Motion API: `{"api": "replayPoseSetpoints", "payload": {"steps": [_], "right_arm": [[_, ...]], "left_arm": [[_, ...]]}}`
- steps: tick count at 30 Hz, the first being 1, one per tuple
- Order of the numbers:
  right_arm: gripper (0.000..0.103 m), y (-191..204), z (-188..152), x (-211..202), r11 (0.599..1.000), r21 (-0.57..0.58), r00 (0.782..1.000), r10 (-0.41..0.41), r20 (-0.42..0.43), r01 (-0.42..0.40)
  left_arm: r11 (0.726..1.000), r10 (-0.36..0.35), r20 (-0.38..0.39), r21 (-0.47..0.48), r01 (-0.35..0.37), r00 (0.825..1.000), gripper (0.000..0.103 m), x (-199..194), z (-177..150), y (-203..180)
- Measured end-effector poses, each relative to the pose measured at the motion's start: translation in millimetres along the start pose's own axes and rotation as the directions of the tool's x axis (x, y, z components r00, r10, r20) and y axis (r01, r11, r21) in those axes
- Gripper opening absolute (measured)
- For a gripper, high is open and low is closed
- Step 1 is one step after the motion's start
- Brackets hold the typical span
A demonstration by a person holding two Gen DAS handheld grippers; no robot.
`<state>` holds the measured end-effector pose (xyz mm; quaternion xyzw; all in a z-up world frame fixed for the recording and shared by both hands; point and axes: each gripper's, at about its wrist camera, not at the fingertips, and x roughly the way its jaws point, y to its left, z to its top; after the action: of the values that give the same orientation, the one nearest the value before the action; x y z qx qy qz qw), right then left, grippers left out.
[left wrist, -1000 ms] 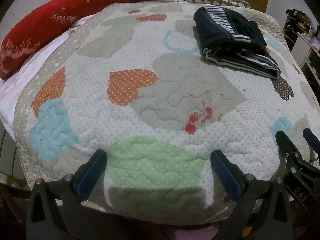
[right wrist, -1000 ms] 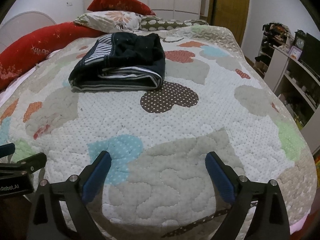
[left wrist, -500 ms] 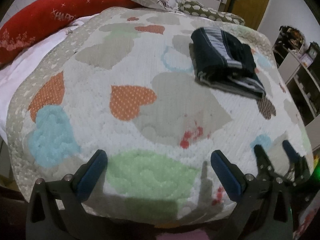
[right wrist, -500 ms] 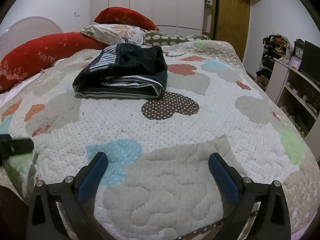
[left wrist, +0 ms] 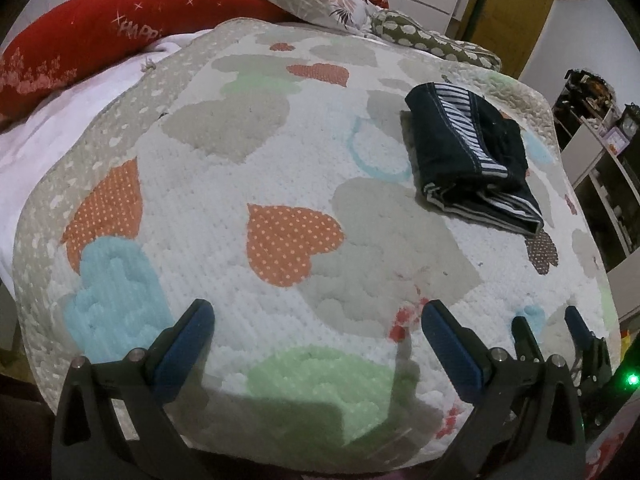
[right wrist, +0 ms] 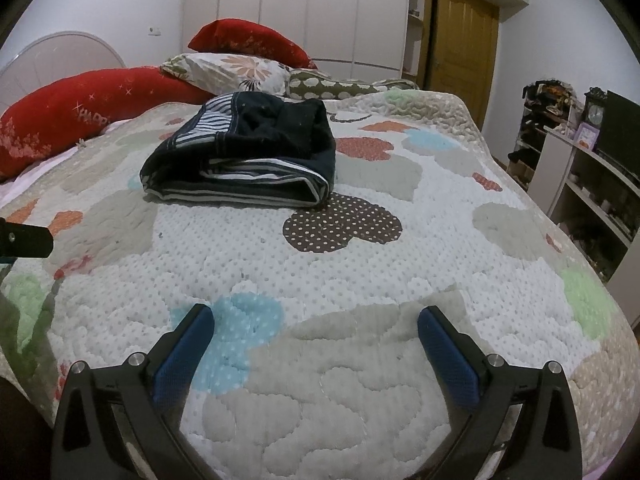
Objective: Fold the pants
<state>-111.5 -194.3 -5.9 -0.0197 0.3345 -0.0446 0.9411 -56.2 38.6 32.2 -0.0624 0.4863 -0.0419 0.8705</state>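
— Pants, where did they lie?
— The dark navy folded pants with striped lining (right wrist: 244, 156) lay on the quilted heart-patterned bedspread (right wrist: 360, 280), near the red bolster pillow (right wrist: 72, 116).
— And the grippers?
— Left gripper (left wrist: 316, 340) and right gripper (right wrist: 314, 344) both hung spread wide, grasping nothing, well apart from the pants.

One folded pants (right wrist: 244, 160), two tools (right wrist: 312, 344) (left wrist: 316, 340), two red pillows (right wrist: 80, 116) (right wrist: 248, 42), one quilt (right wrist: 360, 280)

Each hand-held gripper (right wrist: 312, 344): black frame, blue pads (right wrist: 182, 354), silver screws (right wrist: 136, 358).
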Motion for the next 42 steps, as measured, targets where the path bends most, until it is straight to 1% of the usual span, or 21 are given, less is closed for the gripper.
{"api": "replayPoseSetpoints", "payload": {"steps": [4,7,10,14,21,30,35,39,42], "right_arm": [[0.103,1,0,1,1.000,-0.001,1.000,-0.005,0.003,0.005],[0.103,1,0,0,1.000,-0.002,1.000,-0.006,0.006,0.006],[0.103,1,-1,1,1.000,-0.002,1.000,-0.006,0.010,0.006],[0.103,0,-1,1,1.000,-0.002,1.000,-0.005,0.008,0.005],[0.103,1,0,1,1.000,-0.002,1.000,-0.006,0.007,0.006],[0.103,1,2,-1,1.000,0.004,0.999,-0.015,-0.039,0.015],[0.103,-1,3,-5,1.000,0.005,0.996,-0.001,-0.084,0.001],[0.103,-2,8,-4,1.000,-0.002,0.991,0.017,-0.135,-0.017],[0.103,-1,11,-3,1.000,-0.009,0.987,0.018,-0.159,-0.019]], "left_arm": [[1.000,0.019,0.003,0.015,-0.019,1.000,0.103,2,8,-1],[0.998,0.050,0.012,0.042,-0.051,0.999,0.103,6,17,-4],[0.995,0.073,-0.003,0.069,-0.073,0.997,0.103,13,23,-7],[0.995,0.069,-0.052,0.069,-0.066,0.996,0.103,23,24,-8],[0.995,0.077,-0.056,0.070,-0.073,0.995,0.103,19,19,-10],[0.994,0.077,-0.009,0.074,-0.076,0.997,0.103,-8,10,-13],[0.993,0.085,0.021,0.076,-0.087,0.996,0.103,-24,7,-12],[0.992,0.093,0.034,0.077,-0.095,0.995,0.103,-25,8,-10],[0.993,0.078,0.049,0.080,-0.082,0.996,0.103,-23,9,-10]]}}
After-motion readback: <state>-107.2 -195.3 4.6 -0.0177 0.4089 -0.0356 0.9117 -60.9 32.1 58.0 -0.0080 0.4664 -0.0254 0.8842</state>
